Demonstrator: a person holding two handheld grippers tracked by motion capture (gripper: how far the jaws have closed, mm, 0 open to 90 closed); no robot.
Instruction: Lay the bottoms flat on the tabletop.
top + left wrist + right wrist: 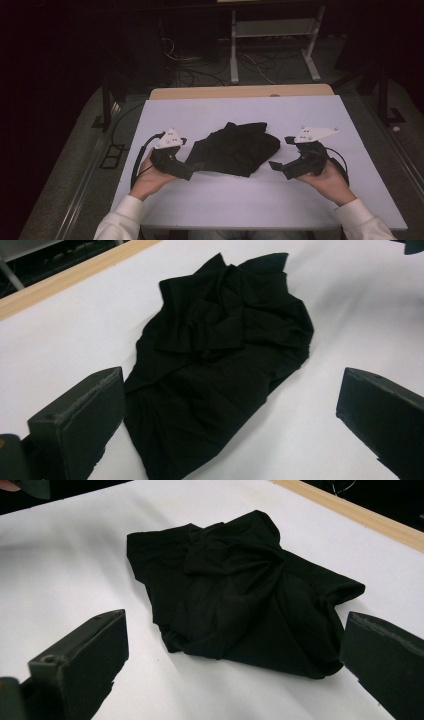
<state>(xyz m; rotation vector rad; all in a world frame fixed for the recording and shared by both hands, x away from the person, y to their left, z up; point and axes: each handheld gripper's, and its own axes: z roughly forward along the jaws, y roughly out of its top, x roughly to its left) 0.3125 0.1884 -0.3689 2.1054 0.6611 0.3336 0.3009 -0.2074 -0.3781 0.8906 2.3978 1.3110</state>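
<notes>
Hand-held gripper left (192,167) and hand-held gripper right (276,165) flank a crumpled black cloth (235,147) mid-tabletop (225,200) from above, while each gripper view shows wide-open, empty jaws framing the creased, bunched cloth (215,365) (240,590).

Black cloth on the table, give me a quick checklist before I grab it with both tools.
1. Left tool open: ok, jaws wide apart in the left gripper view.
2. Right tool open: ok, jaws wide apart.
3. Cloth free: ok, crumpled on the table, held by neither tool.
4. Left tool at the cloth: ok, its tip is at the near left edge.
5. Right tool at the cloth: not ok, a gap remains.
6. Cloth edges or corners findable: cannot tell, folds hide them.
</notes>
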